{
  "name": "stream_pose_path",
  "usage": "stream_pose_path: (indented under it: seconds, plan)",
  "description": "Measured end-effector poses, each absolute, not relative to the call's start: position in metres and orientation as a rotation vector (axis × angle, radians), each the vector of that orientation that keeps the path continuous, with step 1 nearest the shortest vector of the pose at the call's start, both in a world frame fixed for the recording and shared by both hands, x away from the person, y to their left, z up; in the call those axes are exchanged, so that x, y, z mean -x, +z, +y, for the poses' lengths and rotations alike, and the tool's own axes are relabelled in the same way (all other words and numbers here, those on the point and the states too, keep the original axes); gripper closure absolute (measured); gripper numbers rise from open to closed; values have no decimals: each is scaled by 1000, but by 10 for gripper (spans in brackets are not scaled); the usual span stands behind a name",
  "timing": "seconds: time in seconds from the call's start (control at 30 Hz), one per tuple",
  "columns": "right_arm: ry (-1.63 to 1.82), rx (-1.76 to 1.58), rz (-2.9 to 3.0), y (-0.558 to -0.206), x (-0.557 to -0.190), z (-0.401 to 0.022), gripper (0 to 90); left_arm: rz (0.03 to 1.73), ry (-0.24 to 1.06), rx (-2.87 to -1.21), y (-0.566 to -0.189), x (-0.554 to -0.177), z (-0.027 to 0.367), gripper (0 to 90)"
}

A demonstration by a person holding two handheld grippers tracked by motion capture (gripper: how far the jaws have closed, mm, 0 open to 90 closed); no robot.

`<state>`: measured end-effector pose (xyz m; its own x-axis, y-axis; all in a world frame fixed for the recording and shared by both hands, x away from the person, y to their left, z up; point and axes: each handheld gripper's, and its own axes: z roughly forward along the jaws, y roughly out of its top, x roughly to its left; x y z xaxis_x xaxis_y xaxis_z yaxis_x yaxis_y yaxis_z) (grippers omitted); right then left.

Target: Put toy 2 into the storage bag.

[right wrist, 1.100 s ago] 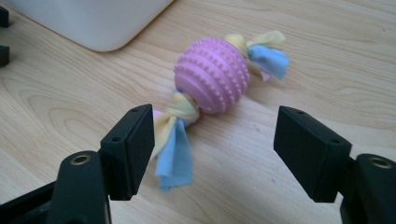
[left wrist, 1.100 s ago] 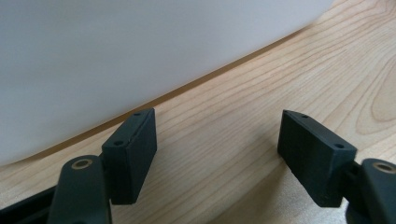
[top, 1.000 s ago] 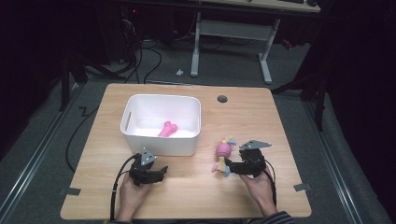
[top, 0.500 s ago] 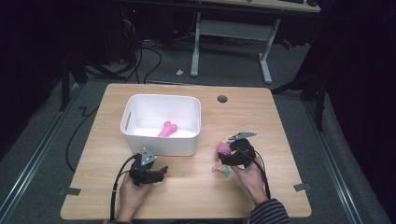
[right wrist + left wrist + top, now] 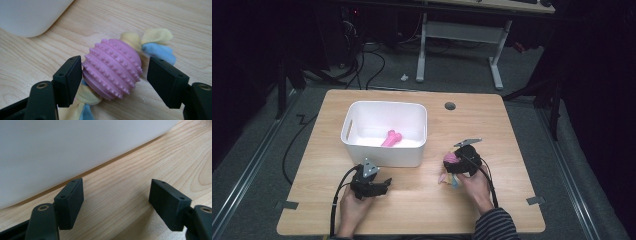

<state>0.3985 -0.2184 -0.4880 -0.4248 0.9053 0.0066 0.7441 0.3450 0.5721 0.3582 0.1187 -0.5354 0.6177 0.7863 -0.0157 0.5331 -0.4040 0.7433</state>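
Note:
A pink knobbed ball toy (image 5: 112, 67) with yellow and blue fabric tails lies on the wooden table (image 5: 517, 150), right of the white bin (image 5: 384, 156). My right gripper (image 5: 115, 75) straddles the ball and its jaws have just been closing. The left pad touches the ball, and a small gap remains at the right pad. In the high view the right gripper (image 5: 453, 164) sits over the toy (image 5: 450, 158). My left gripper (image 5: 382, 184) rests open and holds nothing in front of the bin. The left gripper view shows its jaws (image 5: 116, 197) wide apart beside the bin wall (image 5: 62, 150).
A pink bone-shaped toy (image 5: 391, 138) lies inside the white bin. A round cable hole (image 5: 450, 106) sits near the table's far edge. Bare wood spreads right of the toy. A corner of the bin (image 5: 30, 15) is close to the ball.
My right gripper has moved left and slightly down onto the pink ball toy, which now sits between its jaws. The left gripper has stayed in place.

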Motion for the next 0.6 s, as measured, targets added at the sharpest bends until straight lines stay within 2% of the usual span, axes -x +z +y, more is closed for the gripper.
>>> stream_pose_path:
  seconds: [0.2, 0.6]
  plan:
    - [716, -1448, 2314, -493, -398, -216, 326, 1033, 440, -2103, -535, -358, 119, 282]
    - [745, -1437, 2346, -490, -397, -220, 336, 1033, 439, -2104, -535, -358, 119, 283]
